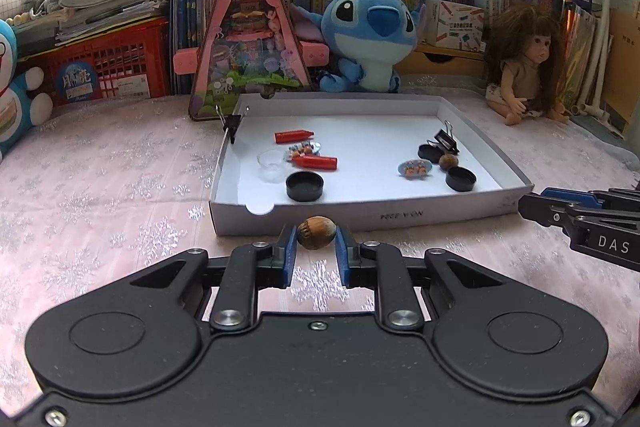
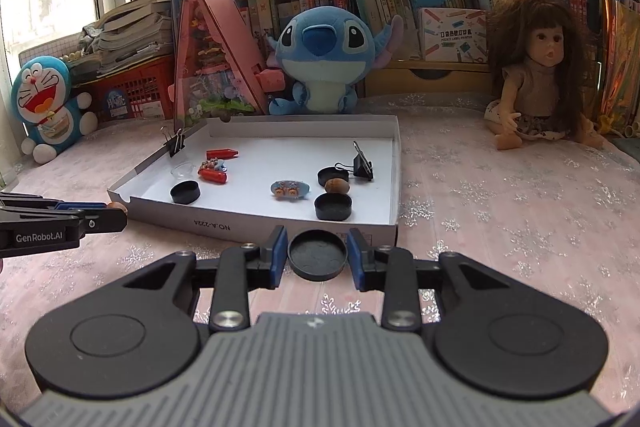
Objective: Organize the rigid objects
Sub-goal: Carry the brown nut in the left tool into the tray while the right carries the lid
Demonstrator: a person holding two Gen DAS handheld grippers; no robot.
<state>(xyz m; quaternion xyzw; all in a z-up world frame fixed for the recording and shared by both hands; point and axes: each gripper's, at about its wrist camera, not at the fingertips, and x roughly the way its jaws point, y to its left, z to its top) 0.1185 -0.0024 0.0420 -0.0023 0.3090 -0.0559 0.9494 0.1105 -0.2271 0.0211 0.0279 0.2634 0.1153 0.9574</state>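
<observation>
Left gripper (image 1: 316, 241) clamps a brown nut (image 1: 316, 233) just short of the white tray (image 1: 360, 213) front wall. Right gripper (image 2: 317, 253) brackets a black cap (image 2: 317, 254), pads apparently touching its rim. Advice: lift both clear over the wall, release nut beside the other nut (image 1: 448, 161), cap beside the caps (image 2: 333, 206)

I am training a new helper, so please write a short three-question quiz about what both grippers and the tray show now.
1. True or false: the left gripper holds a nut.
2. What sits between the right gripper's fingers? A) black cap B) red crayon C) binder clip
3. Fill in: the white tray contains ___ black caps.

Key: 1 true; 2 A; 3 three.
</observation>
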